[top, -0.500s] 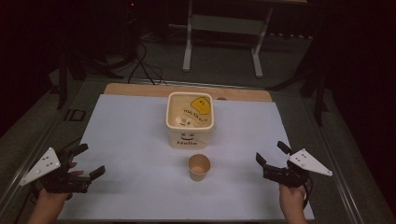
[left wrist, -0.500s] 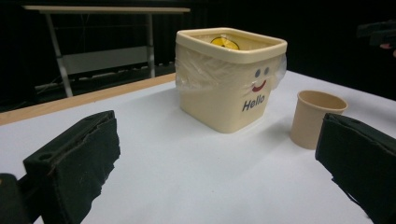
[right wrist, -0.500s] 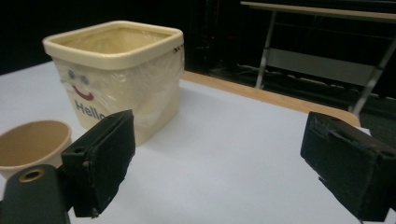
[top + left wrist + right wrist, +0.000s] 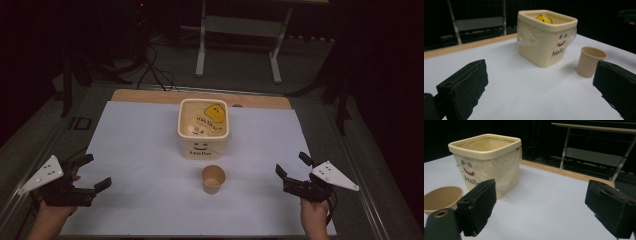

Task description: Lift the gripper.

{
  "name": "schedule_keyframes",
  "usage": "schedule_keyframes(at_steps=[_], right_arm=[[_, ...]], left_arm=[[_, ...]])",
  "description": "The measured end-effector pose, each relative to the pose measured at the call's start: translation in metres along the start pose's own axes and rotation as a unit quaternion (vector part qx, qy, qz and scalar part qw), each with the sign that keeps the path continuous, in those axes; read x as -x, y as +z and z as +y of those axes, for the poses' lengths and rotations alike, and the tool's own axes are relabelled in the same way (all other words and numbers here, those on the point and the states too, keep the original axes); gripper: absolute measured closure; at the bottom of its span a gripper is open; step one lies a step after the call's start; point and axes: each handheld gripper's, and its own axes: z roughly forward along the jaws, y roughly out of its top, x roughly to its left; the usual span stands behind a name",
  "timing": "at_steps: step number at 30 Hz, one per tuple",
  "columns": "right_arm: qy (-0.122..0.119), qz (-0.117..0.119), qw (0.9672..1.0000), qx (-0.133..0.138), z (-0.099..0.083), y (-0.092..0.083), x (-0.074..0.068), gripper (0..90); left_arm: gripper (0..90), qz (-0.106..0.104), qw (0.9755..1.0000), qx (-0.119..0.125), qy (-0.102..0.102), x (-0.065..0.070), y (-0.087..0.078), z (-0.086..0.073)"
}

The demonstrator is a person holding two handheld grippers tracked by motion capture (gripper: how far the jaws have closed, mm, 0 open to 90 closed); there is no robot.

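— So where does everything sit right now?

— Both tools rest at the near corners of the desk (image 4: 135,135), well apart from the things in the middle. The left hand-held gripper (image 4: 87,174) has its jaws spread wide with nothing between them; the right hand-held gripper (image 4: 294,168) is spread and empty too. My guess is that this is a ready pose, each aimed inward at the cup (image 4: 213,178).

— And the cup?

— Upright, mouth up, near the middle of the white sheet, just in front of the bin (image 4: 203,128) and not touching it. Standing between the two tools, it looks reachable from either side.

— Any writing?

— The bin's front wall carries a smiley face and the word "Hello". A clear liner is tucked over its rim, probably to catch whatever goes in. A yellow patch with dark script shows inside; I can't read it.
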Motion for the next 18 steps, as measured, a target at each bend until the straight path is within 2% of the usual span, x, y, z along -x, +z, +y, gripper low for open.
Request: schedule_keyframes(at_steps=[1,2,5,7,8,9,12,13,14,18], right_arm=[[0.002,0.0,1.0,0.0,0.0,0.0,0.0,10.1],[0.001,0.0,1.0,-0.001,0.0,-0.001,-0.001,10.2],[0.002,0.001,1.0,-0.001,0.0,-0.001,-0.001,10.1],[0.001,0.004,1.0,-0.003,0.0,0.0,-0.002,10.1],[0.002,0.005,1.0,-0.003,0.0,0.0,-0.002,10.1],[0.004,0.007,1.0,-0.003,0.0,0.001,-0.002,10.1],[0.005,0.01,0.9999,-0.004,0.001,0.001,-0.002,10.1],[0.005,0.012,0.9999,-0.004,0.001,0.001,-0.002,10.1],[0.007,0.012,0.9999,-0.005,0.001,0.001,-0.002,10.1],[0.007,0.015,0.9998,-0.004,0.001,0.001,-0.002,10.1]], left_arm=[[0.5,0.003,1.0,-0.005,-0.001,0.0,0.0,0.004],[0.5,-0.002,1.0,-0.005,0.004,0.001,0.0,0.008],[0.5,-0.012,0.9999,-0.005,-0.004,0.001,-0.001,0.015],[0.6,-0.021,0.9997,-0.015,0.003,0.001,0.0,0.025],[0.6,-0.033,0.9993,-0.018,0.001,0.001,0.001,0.028],[0.6,-0.033,0.9993,-0.018,0.001,0.001,0.001,0.028],[0.6,-0.031,0.999,-0.027,0.016,0.003,0.003,0.045],[0.6,-0.04,0.9985,-0.032,0.018,0.003,0.004,0.05],[0.6,-0.04,0.9984,-0.032,0.023,0.004,0.005,0.054],[0.6,-0.05,0.9977,-0.036,0.029,0.005,0.007,0.064]])
